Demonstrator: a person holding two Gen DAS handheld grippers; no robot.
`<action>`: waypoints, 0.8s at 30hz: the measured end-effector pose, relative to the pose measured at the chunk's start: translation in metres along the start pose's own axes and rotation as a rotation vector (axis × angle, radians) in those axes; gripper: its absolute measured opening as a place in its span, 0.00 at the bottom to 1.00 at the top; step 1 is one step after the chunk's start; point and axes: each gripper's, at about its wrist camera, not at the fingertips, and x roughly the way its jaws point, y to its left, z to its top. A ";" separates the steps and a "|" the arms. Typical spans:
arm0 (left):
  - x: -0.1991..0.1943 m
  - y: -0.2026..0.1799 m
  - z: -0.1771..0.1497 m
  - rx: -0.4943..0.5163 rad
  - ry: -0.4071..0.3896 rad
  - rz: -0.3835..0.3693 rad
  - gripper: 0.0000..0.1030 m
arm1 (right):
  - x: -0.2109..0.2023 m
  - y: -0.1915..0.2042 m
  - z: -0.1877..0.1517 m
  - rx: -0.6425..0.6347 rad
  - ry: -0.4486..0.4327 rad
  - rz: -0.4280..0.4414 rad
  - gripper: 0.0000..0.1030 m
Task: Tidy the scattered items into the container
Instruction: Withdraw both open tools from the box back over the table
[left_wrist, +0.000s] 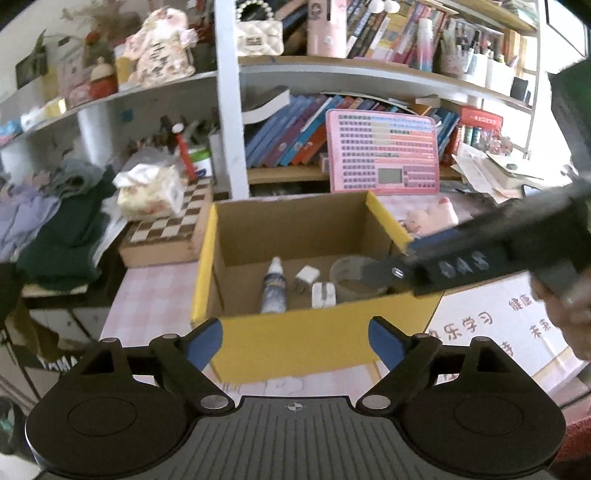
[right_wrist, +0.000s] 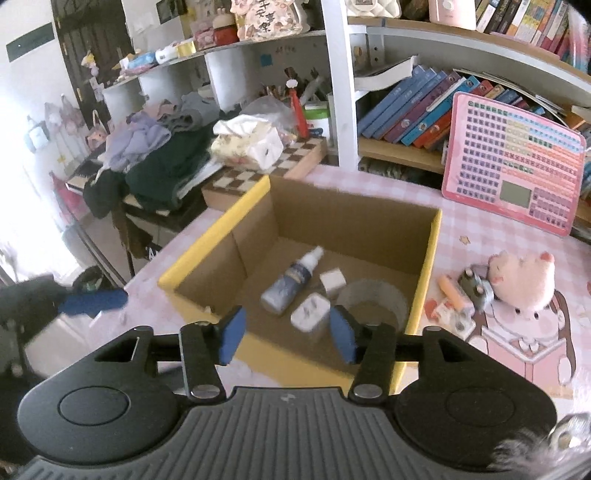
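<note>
A yellow-edged cardboard box (left_wrist: 295, 343) (right_wrist: 207, 254) stands on the pink table. Inside lie a spray bottle (left_wrist: 274, 288) (right_wrist: 291, 282), two white plug adapters (left_wrist: 323, 294) (right_wrist: 310, 314) and a tape roll (left_wrist: 349, 277) (right_wrist: 373, 301). My left gripper (left_wrist: 295, 341) is open and empty in front of the box's near wall. My right gripper (right_wrist: 288, 332) is open and empty above the box's near edge; in the left wrist view it reaches over the box from the right (left_wrist: 402, 264). A pink plush pig (right_wrist: 524, 282), an orange item (right_wrist: 452, 291) and a small metal piece (right_wrist: 476, 291) lie right of the box.
A chessboard box (right_wrist: 266, 173) with a tissue pack (right_wrist: 247, 144) sits behind the box at left, beside a pile of clothes (right_wrist: 162, 158). A pink keyboard toy (right_wrist: 517, 177) leans on the bookshelf (left_wrist: 229, 110). The table's left edge (right_wrist: 155, 266) drops off.
</note>
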 end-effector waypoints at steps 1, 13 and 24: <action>-0.001 0.001 -0.004 -0.004 0.005 0.005 0.86 | -0.002 0.001 -0.007 0.003 0.001 -0.006 0.53; 0.000 0.001 -0.046 -0.045 0.126 -0.036 0.88 | -0.018 0.013 -0.086 0.015 0.014 -0.213 0.82; 0.013 -0.028 -0.062 -0.001 0.216 -0.119 0.91 | -0.028 0.002 -0.121 0.113 0.099 -0.310 0.88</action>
